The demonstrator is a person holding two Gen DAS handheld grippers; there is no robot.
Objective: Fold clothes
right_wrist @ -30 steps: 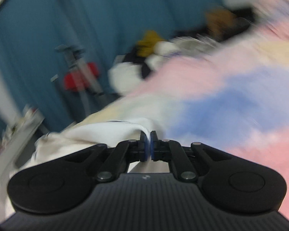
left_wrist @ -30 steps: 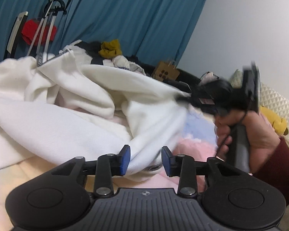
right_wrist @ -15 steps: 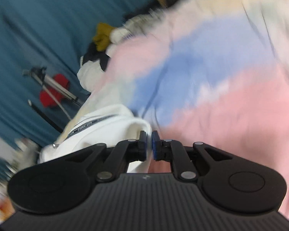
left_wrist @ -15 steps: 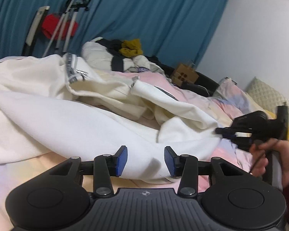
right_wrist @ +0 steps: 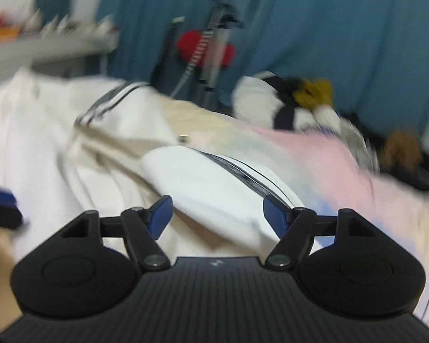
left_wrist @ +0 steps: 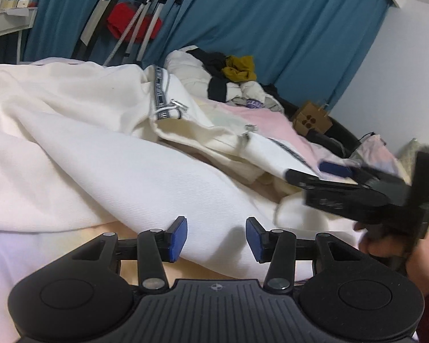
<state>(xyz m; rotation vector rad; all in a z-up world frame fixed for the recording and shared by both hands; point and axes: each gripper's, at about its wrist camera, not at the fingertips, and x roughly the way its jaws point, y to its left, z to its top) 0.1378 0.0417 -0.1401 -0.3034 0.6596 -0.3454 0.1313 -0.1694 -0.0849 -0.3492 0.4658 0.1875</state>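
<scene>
White garment [left_wrist: 105, 154] sprawled crumpled, sleeve running left-right; left gripper [left_wrist: 216, 238], right gripper [right_wrist: 217, 214] fingers released.

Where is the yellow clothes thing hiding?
The mustard-yellow garment sits on top of the pile of clothes at the far end of the bed, in front of the blue curtain; the right wrist view shows it blurred at upper right.

A teal curtain [left_wrist: 271, 28] fills the upper part of the frame, meeting a pale wall [left_wrist: 400, 80] at the right. In the upper left a white shelf [left_wrist: 5, 24] carries small items too blurred to name. Just right of it a metal stand [left_wrist: 146, 20] holds something red [left_wrist: 120, 24]. Right of centre sits a cardboard box [left_wrist: 310, 120] with four dark dots. A pastel pink bed cover [left_wrist: 274, 123] spreads across mid-frame.
</scene>
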